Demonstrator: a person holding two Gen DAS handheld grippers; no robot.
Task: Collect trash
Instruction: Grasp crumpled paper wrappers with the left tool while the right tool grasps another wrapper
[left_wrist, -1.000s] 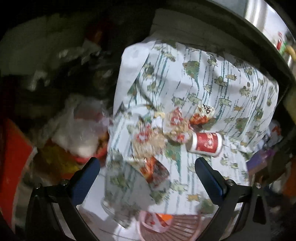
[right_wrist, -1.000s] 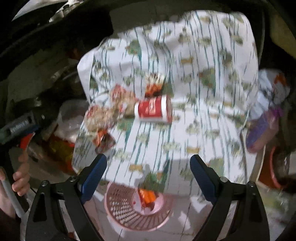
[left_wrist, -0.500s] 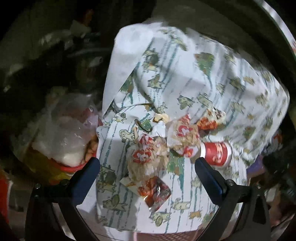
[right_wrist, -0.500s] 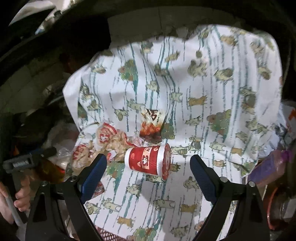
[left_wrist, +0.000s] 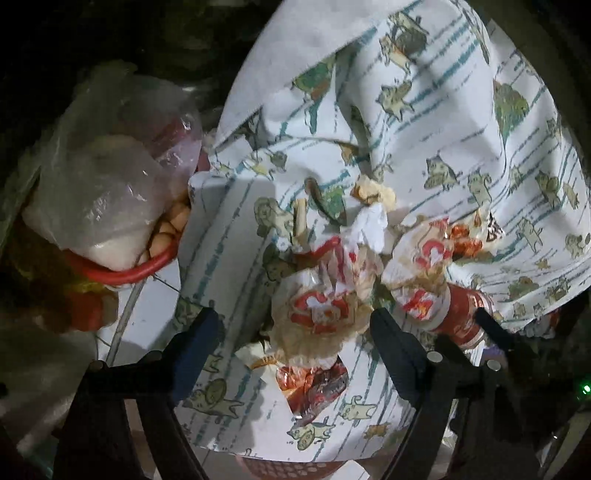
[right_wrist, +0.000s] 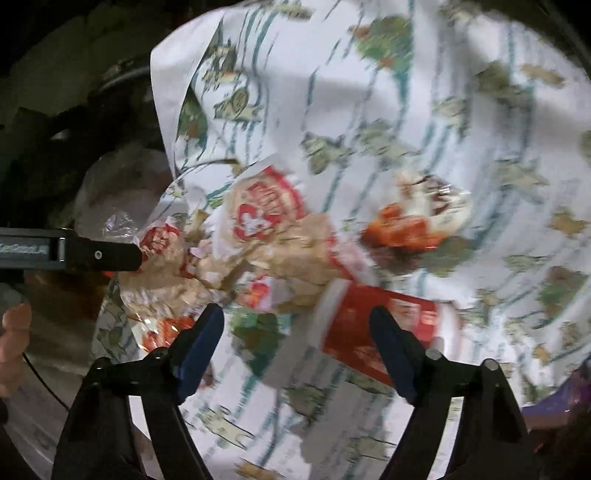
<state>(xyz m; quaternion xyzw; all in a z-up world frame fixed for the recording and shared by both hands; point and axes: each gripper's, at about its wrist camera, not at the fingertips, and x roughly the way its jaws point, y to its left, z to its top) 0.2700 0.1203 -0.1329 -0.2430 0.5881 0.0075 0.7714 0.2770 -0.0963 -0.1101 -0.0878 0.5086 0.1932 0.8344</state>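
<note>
Trash lies on a table under a white patterned cloth (left_wrist: 436, 122). A crumpled red-and-white food wrapper (left_wrist: 317, 314) sits between the fingers of my open left gripper (left_wrist: 291, 339). A second wrapper (left_wrist: 421, 266) and a red paper cup (left_wrist: 461, 314) on its side lie to its right, and a shiny red snack packet (left_wrist: 314, 384) lies below. In the blurred right wrist view, my open right gripper (right_wrist: 295, 339) hovers over the cloth, with the cup (right_wrist: 373, 328) by its right finger and wrappers (right_wrist: 266, 218) just beyond. The left gripper's finger (right_wrist: 99, 254) enters from the left.
A clear plastic bag (left_wrist: 107, 177) sits in a red-rimmed bowl (left_wrist: 129, 273) left of the table. A pink perforated basket (left_wrist: 291, 469) shows under the cloth's near edge. A snack packet (right_wrist: 410, 218) lies further back on the cloth. Dark clutter surrounds the table.
Both grippers have moved down and closer to the trash pile; the wrappers and cup now fill more of each view. The left gripper now straddles a wrapper. Both stay open.
</note>
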